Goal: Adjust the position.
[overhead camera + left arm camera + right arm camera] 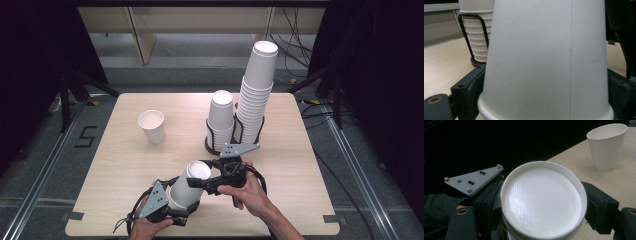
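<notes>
Near the front edge of the table (125, 165) I hold a small nested stack of paper cups (189, 185) upside down and tilted, base pointing toward the far side. My left gripper (181, 209) has its jaws on either side of the stack low down by the rolled rim, and the wall fills the gap between them; I cannot tell for sure whether the pads press or merely flank it. My right gripper (199, 181) has its jaws closed on the top cup just below the base, one jaw on each side.

These cups are very light and thin-walled, so they will dent if I squeeze hard mid-wall. The stiffest places are the rolled rim and the ring around the base, so those are where I would grip. The smooth paper is a bit slippery, and nested cups tend to cling, so a gentle twist while pulling may help free one.

One upright cup (152, 126) stands apart on the left. Two racks (214, 142) at the back hold a short stack (221, 116) and a tall stack (256, 92).
</notes>
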Available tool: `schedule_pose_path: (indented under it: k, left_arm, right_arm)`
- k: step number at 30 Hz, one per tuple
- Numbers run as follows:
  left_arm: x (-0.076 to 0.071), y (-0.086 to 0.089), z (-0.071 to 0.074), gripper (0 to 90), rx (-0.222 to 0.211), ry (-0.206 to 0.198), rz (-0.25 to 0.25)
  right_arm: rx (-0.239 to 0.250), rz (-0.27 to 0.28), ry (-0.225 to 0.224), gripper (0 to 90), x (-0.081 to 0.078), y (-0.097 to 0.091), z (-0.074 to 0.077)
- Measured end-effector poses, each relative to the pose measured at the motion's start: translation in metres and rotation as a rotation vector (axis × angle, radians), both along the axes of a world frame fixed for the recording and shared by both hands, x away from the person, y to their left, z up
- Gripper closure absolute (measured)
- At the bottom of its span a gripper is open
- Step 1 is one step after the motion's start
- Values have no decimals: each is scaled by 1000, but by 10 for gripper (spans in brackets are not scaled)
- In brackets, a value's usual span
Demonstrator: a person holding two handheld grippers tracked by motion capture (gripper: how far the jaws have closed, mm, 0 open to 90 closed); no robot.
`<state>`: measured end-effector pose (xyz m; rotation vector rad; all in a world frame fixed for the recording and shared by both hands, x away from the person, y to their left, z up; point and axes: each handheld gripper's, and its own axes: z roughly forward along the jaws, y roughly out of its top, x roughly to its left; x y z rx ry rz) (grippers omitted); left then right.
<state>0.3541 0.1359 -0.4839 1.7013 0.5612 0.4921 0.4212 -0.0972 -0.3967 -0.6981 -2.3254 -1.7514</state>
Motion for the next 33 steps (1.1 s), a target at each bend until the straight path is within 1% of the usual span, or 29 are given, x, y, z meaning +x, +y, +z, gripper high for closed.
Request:
schedule_pose_path:
  k: [1,2,7,8,10,11,13,14,15,16,18,21,22,24,25,26,27,28,29,30,31,33]
  left_arm:
    - [0,0,0,55,-4,-7,1]
    - [0,0,0,48,-7,-9,5]
    - [-1,-1,0,37,-12,-25,16]
    - [-2,-1,0,37,-7,-26,18]
    - [-2,-1,0,37,-9,-26,26]
    - [-2,-1,0,37,-5,-30,30]
    - [-2,0,0,44,-1,-35,43]
    - [-2,0,0,47,-8,-34,51]
    - [-1,0,0,56,-25,-50,61]
    - [-1,2,1,56,-7,-48,67]
    - [-1,3,1,66,-9,-38,56]
    - [0,3,2,86,-8,-28,50]
    - [0,3,2,92,1,-30,50]
    - [0,3,2,104,1,-15,45]
    - [0,3,2,109,2,-14,43]
    - [1,2,1,116,-8,-24,39]
    - [2,2,1,121,5,-22,34]
    - [1,3,2,123,30,-15,34]
    - [1,4,2,125,43,-14,31]
    - [2,3,1,127,44,-4,21]
    - [2,4,1,129,57,0,20]
    - [2,4,1,133,82,19,15]
  right_arm:
    - [2,2,-2,259,0,0,0]
    - [4,0,19,260,0,0,0]
    - [16,8,15,261,1,-1,0]
    - [15,0,37,261,-1,-1,0]
    - [13,6,23,262,1,-1,0]
    - [13,-2,36,262,0,-1,0]
    - [14,-6,34,262,0,-1,-1]
    - [17,-3,20,262,1,-1,-2]
    - [10,-8,20,262,2,0,-3]
    - [11,-8,29,262,1,0,-3]
    - [18,-6,45,262,2,0,-4]
    - [18,-10,35,261,3,-1,-4]
    - [21,-8,45,259,3,-1,-4]
    - [18,-11,49,253,3,-1,-5]
    - [21,-6,56,249,4,-1,-5]
    - [17,-7,62,246,5,-2,-5]
    - [17,1,62,241,6,-2,-6]
    - [2,4,77,234,6,-3,-6]
    - [-12,13,48,226,7,-3,-6]
    - [-31,9,29,216,7,-3,-5]
    - [-71,-2,-1,203,6,-3,-3]
    - [-100,21,-24,195,6,-4,-1]
